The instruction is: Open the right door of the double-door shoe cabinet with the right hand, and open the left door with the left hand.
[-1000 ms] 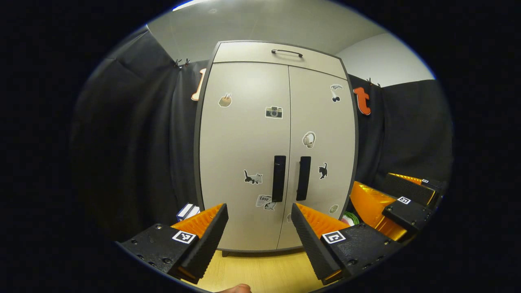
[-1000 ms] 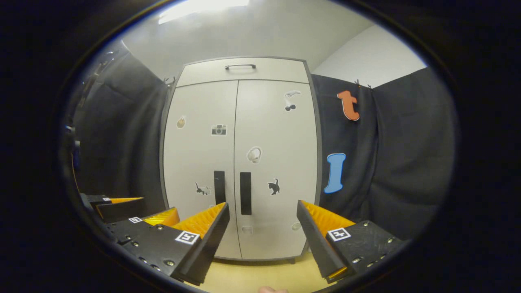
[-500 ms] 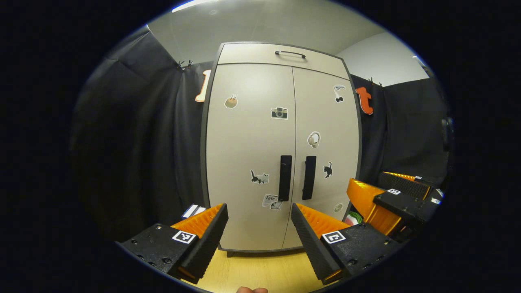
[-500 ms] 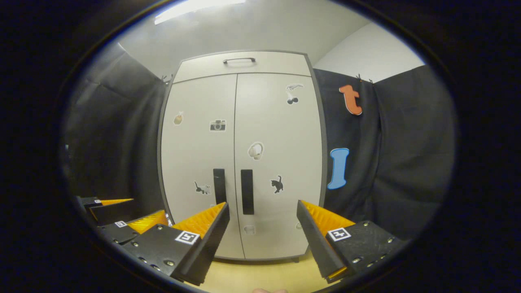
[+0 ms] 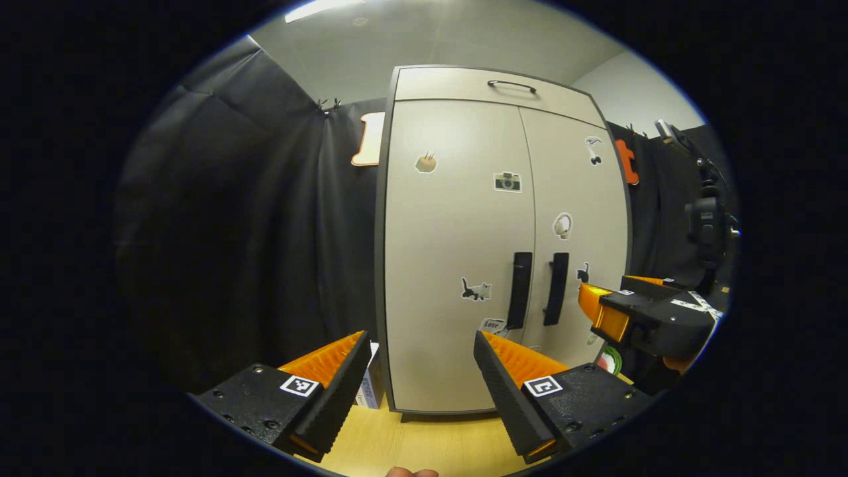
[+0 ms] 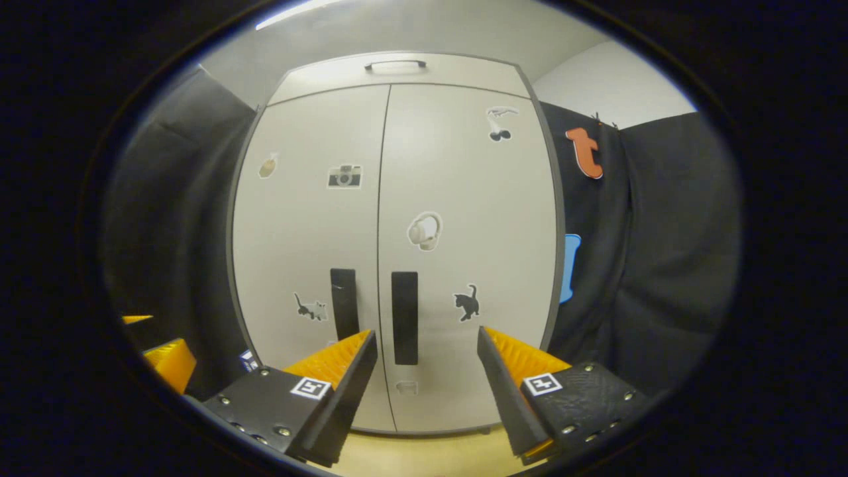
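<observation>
Black cloth hangs on both sides of the shoe cabinet (image 6: 397, 218), which stands upright on a light wood floor (image 5: 424, 440), taller than it is wide, both doors shut. Going left to right in the left gripper view: a small box (image 5: 366, 387) sits on the floor right by the cabinet's left bottom corner, then the left door (image 5: 457, 265) with a cat sticker (image 5: 476, 289), then its handle (image 5: 519, 290). Both black handles run vertically, side by side at the centre seam. Right door (image 6: 464, 232) carries a headphones sticker (image 6: 424, 230) and its handle (image 6: 405, 317). One sticker low on the left door has writing, too small to read. Left tongs (image 5: 422, 350) are spread wide, holding nothing, well off the doors. Right tongs (image 6: 427, 346) are also wide and empty, lined up near the right handle but not touching. Nothing's blocking either handle.
</observation>
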The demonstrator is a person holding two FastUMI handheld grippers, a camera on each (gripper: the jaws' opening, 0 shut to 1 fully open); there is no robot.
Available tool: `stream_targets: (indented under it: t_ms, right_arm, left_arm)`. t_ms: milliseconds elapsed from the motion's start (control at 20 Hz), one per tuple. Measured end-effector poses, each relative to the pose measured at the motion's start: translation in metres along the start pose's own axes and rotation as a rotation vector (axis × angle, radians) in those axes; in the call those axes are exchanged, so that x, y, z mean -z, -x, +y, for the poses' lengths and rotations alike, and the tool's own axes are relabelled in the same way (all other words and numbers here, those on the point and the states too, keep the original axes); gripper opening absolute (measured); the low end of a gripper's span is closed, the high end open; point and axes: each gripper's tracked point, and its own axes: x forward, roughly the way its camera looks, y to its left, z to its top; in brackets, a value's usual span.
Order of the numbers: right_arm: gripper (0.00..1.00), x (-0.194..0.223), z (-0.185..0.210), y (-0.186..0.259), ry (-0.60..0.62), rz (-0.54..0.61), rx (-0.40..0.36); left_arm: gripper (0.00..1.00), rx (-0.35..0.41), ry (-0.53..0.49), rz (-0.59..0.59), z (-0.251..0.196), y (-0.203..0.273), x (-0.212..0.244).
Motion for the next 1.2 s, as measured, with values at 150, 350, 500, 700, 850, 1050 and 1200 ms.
stream_targets:
  t_ms: [150,350,500,700,850,1050,1200]
  right_arm:
    - [0.90,0.002,0.010,-0.026,0.007,0.009,-0.006]
    - [0.87,0.007,0.014,-0.054,0.012,0.008,0.007]
    - [0.71,0.015,0.018,-0.073,0.002,0.032,-0.002]
    - [0.48,0.019,0.018,-0.084,0.002,0.031,0.008]
    - [0.45,0.023,0.026,-0.093,0.021,0.038,-0.014]
    - [0.26,0.025,0.022,-0.097,0.027,0.028,0.021]
    - [0.23,0.024,0.021,-0.098,0.022,0.015,0.026]
  left_arm:
    - [0.97,-0.035,0.000,0.014,0.015,-0.009,0.003]
    - [0.97,-0.077,-0.033,0.030,0.031,-0.018,0.008]
    - [0.97,-0.087,-0.019,0.036,0.035,-0.022,0.010]
    - [0.97,-0.103,-0.017,0.038,0.042,-0.024,0.012]
    - [0.97,-0.118,-0.020,0.038,0.048,-0.024,0.010]
    - [0.97,-0.132,-0.022,0.043,0.053,-0.021,0.011]
    - [0.97,-0.133,-0.013,0.045,0.055,-0.017,0.010]
